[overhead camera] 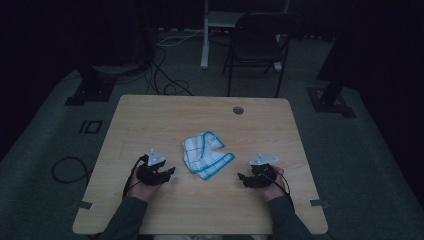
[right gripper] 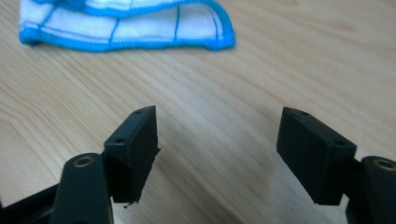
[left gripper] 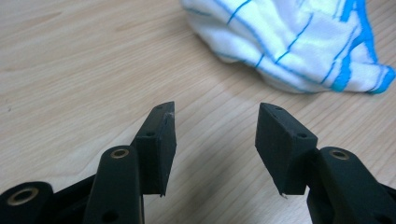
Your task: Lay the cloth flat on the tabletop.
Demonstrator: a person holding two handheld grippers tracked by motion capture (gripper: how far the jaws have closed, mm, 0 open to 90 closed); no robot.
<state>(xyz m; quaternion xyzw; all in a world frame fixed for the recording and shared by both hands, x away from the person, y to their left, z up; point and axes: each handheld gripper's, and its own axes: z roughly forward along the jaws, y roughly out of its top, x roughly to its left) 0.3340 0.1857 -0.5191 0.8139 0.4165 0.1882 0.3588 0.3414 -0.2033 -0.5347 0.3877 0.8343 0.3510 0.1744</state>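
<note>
A crumpled white cloth (overhead camera: 206, 155) with blue stripes and a blue hem lies near the middle of the wooden table (overhead camera: 150, 115). My left gripper (overhead camera: 171, 172) rests on the table just left of it, jaws open and empty. In the left gripper view the cloth (left gripper: 289, 42) sits ahead and to the right of that gripper (left gripper: 215, 126). My right gripper (overhead camera: 241, 177) rests to the right of the cloth, also open with nothing held. In the right gripper view the cloth's hemmed edge (right gripper: 126, 23) lies ahead to the upper left of the gripper (right gripper: 217, 128).
A round cable hole (overhead camera: 238, 110) is set near the table's far edge. Beyond the table stand a dark folding chair (overhead camera: 257, 42) and a white post (overhead camera: 205, 35). Cables (overhead camera: 165, 75) trail across the grey floor. The room is dim.
</note>
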